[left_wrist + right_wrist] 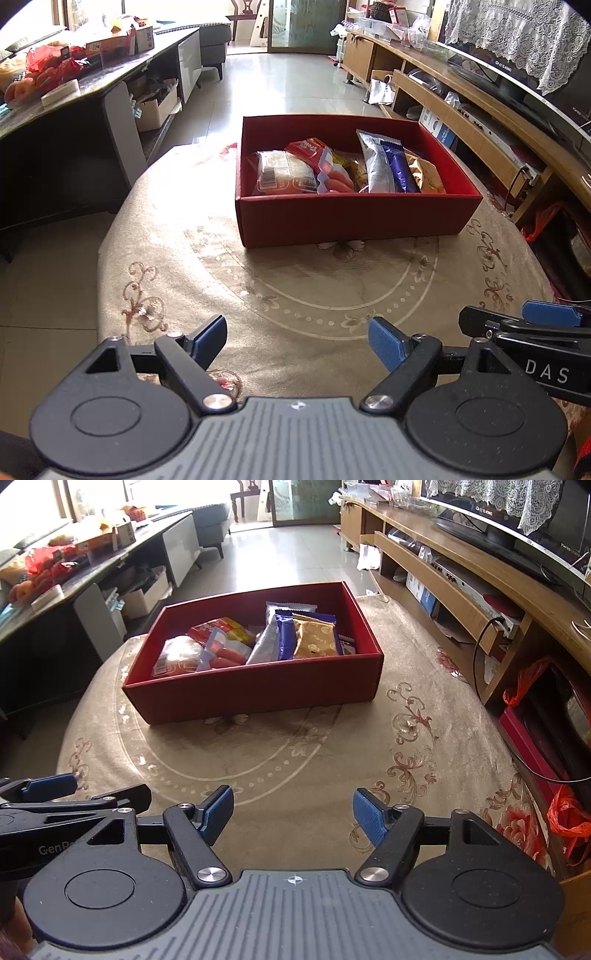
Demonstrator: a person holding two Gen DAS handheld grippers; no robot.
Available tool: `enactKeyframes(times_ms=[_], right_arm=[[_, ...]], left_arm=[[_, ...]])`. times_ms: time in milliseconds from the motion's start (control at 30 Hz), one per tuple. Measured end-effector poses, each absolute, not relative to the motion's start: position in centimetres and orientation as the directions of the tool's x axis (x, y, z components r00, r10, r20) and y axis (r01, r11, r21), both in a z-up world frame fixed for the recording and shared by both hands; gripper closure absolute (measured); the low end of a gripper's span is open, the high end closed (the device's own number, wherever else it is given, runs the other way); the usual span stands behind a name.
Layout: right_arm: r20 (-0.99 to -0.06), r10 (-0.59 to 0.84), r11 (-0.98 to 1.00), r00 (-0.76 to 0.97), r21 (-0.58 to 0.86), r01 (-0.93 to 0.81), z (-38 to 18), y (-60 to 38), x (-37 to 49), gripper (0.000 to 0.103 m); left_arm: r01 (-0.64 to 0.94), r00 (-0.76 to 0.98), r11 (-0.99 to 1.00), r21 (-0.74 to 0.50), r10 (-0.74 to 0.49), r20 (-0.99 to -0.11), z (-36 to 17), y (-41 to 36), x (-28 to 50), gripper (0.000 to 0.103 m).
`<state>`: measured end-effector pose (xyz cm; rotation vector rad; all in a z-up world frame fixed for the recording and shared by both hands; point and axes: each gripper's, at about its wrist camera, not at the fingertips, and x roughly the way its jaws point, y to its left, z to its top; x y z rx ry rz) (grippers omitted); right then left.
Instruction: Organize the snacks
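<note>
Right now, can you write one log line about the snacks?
snack packets: inside red box | left gripper: open, empty | right gripper: open, empty

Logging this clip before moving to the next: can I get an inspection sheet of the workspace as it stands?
Surface: round table under a beige floral tablecloth, bare apart from the box.
Job's things: red cardboard box holding packets, among them a gold snack packet, a dark blue packet and a pack of red sausages.
Clutter: nothing seen on the cloth.
Grippers: left claw and right claw both open, empty, short of the box.
Cables: black cable by the TV stand.
Surroundings: wooden TV stand, television, cluttered dark side table, red plastic bags.
</note>
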<state>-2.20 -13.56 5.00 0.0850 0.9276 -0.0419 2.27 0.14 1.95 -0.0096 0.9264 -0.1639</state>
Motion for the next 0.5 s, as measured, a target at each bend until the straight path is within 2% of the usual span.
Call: enactKeyframes(times_ms=[300, 500], right_arm=[[-0.788, 0.019, 0.996, 0.616, 0.067, 0.054, 5.33, -13.55, -2.33, 0.025], [-0.779, 0.029, 0.996, 0.627, 0.078, 0.051, 5.53, -13.70, -2.38, 0.025]], left_arm=[[0.149, 0.587, 0.986, -0.079, -0.153, -0.795, 2.53, 0.34, 2.41, 0.023], [0.146, 0.567, 0.980, -0.137, -0.197, -0.800, 2.32, 0.91, 2.78, 0.023]])
